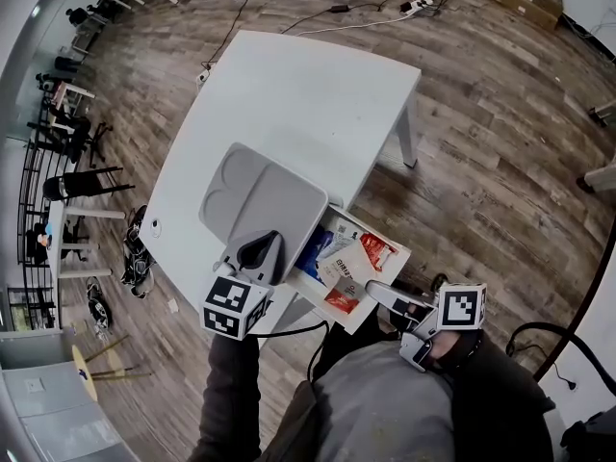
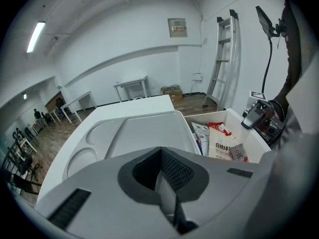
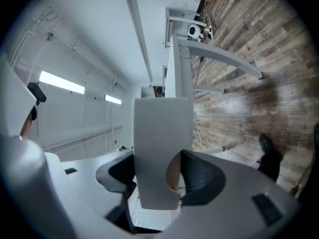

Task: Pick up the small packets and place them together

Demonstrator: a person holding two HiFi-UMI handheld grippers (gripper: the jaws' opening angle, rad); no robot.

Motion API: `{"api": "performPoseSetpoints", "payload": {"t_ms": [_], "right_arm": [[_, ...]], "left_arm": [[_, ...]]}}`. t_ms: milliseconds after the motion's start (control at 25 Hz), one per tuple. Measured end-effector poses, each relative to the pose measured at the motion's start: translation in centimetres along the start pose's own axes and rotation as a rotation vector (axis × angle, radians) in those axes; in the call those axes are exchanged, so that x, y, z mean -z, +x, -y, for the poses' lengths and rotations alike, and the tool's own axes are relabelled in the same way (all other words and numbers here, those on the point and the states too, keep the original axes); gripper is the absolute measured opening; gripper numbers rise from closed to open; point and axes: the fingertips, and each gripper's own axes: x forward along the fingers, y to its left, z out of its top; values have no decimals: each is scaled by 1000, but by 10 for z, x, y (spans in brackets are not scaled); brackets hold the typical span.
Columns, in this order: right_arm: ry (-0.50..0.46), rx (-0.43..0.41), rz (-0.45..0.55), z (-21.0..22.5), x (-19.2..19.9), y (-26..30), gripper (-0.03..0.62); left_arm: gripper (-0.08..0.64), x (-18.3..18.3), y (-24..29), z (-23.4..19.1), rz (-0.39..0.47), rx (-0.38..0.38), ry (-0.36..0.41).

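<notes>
Packets (image 1: 351, 263): small flat sachets in red, white and blue, overlapping; one white sachet carries dark printed characters.
Where: inside the white box (image 1: 395, 245), spread across its floor.
Right gripper (image 1: 377, 292): fingers apart with nothing between them, held level; the tips are at the box's near right rim, close to the packets but not touching them.
Left gripper (image 1: 258, 255): fingers closed together and empty, tilted downward just left of the box, clear of the packets.
Tray (image 1: 260, 191): grey, just beside the box's left wall.
Worktop (image 1: 308, 94): white; the box is at its near corner.
</notes>
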Motion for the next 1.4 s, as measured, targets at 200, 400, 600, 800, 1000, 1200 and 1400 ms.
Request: {"api": "performPoseSetpoints", "payload": {"t_ms": [200,400,600,800,1000,1200,1400], "right_arm": [[0,5,0,9,10,-35,279],[7,2,-1,6,10,-34,278],[19,16,-1,11,13,-43,278],[34,5,-2,8,15,-43,278],[35,6,10,7,13,-45,276],[33,-21,21,8,14,-44,276],[23,-57,25,8,13,-45,278]], "left_arm": [[-11,2,1,24,4,-9,6],[-11,-1,0,13,0,-17,-2],[-11,-5,-1,8,2,-19,-10],[-11,-5,-1,2,1,-21,-8],[-11,-5,0,-3,-3,-17,-6],[-11,-7,-1,-4,5,-20,-7],[-11,-6,0,-3,6,-26,5]]}}
